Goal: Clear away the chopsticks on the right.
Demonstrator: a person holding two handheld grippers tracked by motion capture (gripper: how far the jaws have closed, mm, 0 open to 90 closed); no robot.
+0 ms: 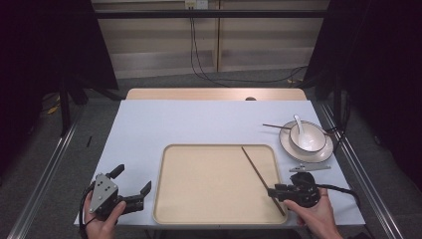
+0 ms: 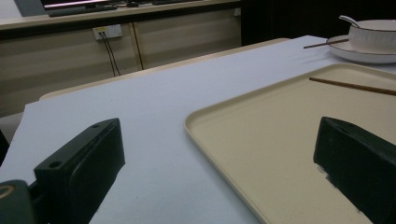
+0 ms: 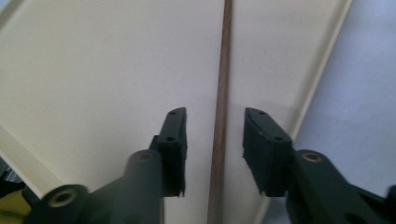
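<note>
The right claw (image 3: 215,149) stands spread, pads off the chopstick (image 3: 223,93) lying between them on the tray (image 1: 199,199), running toward 11 o'clock. Thin, stiff, probably slippery, it is best pinched mid-length. At 9 o'clock, the left claw (image 1: 133,180) rests spread on the surface (image 1: 199,119).

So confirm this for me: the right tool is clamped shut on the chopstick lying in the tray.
Not clamped. The right tool is open: the right gripper view shows gaps between the chopstick and both pads. The chopstick does lie in the tray.
</note>
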